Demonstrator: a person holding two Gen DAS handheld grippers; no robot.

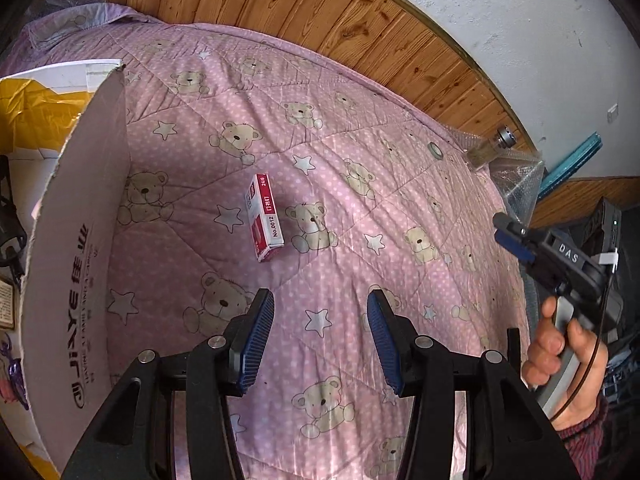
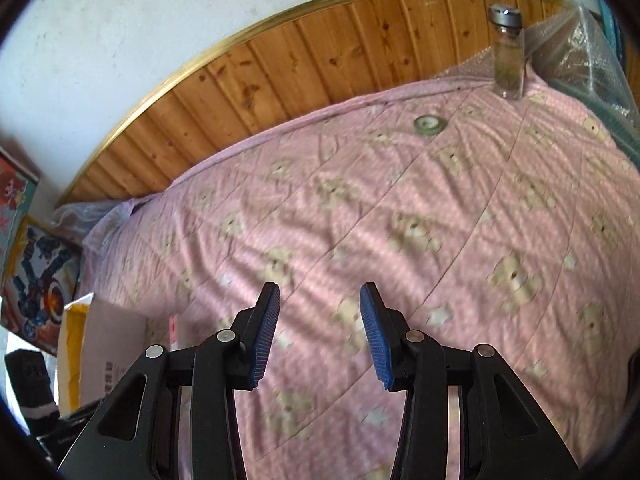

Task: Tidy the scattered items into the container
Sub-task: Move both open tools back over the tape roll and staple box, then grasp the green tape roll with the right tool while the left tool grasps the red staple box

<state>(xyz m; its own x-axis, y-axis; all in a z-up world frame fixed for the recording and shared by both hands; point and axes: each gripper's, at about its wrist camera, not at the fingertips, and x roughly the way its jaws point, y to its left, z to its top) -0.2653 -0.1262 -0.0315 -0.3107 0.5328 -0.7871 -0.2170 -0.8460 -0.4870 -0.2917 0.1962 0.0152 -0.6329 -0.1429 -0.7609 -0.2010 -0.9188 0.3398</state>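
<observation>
Both claws wide and empty; staple box (image 1: 265, 218) looks light, stiff cardboard, so left gripper (image 1: 320, 340) should pinch its long sides.

Soft daylight, right view blurred, fisheye-bent edges

On the quilt (image 1: 360, 168) a staple box (image 1: 265, 218) lies near the middle of the left wrist frame, with the cardboard box (image 1: 76, 264) standing at the frame's left edge. Toward the upper right a tape roll (image 1: 435, 149) lies flat (well apart from the staple box), and beyond it a glass bottle (image 1: 486, 150) sits at the quilt's far edge, before the wooden panelling (image 1: 320, 12).
</observation>
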